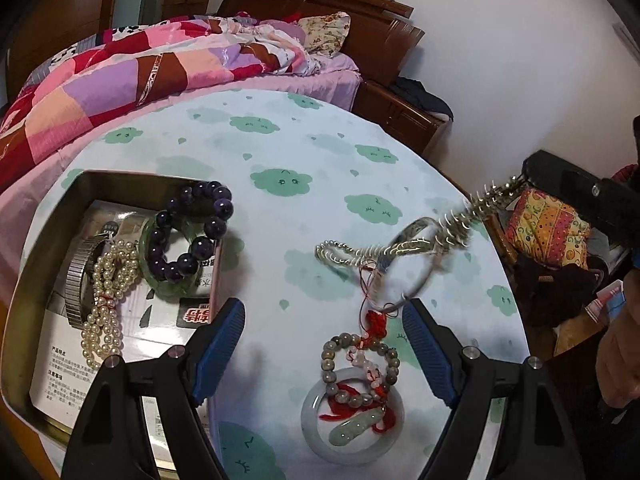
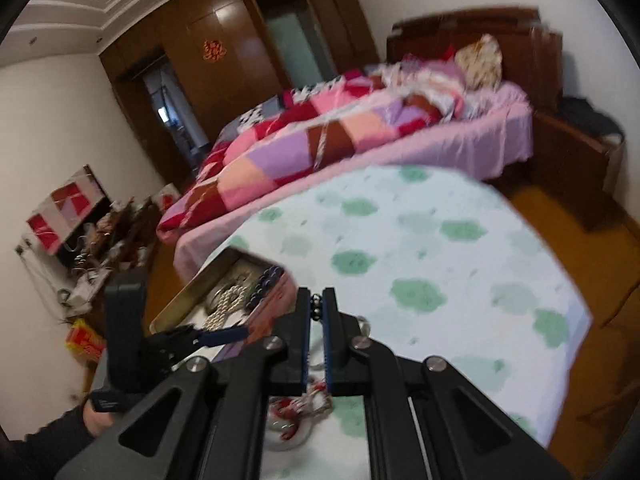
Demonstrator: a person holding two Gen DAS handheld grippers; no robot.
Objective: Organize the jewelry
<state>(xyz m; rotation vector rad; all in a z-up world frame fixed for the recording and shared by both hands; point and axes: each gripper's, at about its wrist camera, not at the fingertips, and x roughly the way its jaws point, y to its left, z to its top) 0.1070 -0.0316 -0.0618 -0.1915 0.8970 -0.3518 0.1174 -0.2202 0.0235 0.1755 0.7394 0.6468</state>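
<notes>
My left gripper (image 1: 324, 336) is open and empty above the table, between the metal tin (image 1: 24, 304) and a pile of jewelry. In the tin lie a purple bead bracelet (image 1: 192, 232), a pearl strand (image 1: 106, 300), a green bangle (image 1: 160, 284) and a metal watch band (image 1: 76, 280). My right gripper (image 2: 317, 308) is shut on a silver chain (image 1: 400, 248), lifting one end off the table (image 1: 280, 152); its other end rests there across a clear bangle (image 1: 420, 276). A white jade bangle (image 1: 352, 436), a grey bead bracelet (image 1: 332, 360) and a red-corded jade pendant (image 1: 356, 424) lie between my left fingers.
The round table has a cloud-print cloth. A bed with a patchwork quilt (image 1: 120, 76) stands behind it. A wooden nightstand (image 1: 400, 116) is at the back right, and cluttered bags (image 1: 548, 232) sit to the right. The left gripper shows in the right wrist view (image 2: 224, 334).
</notes>
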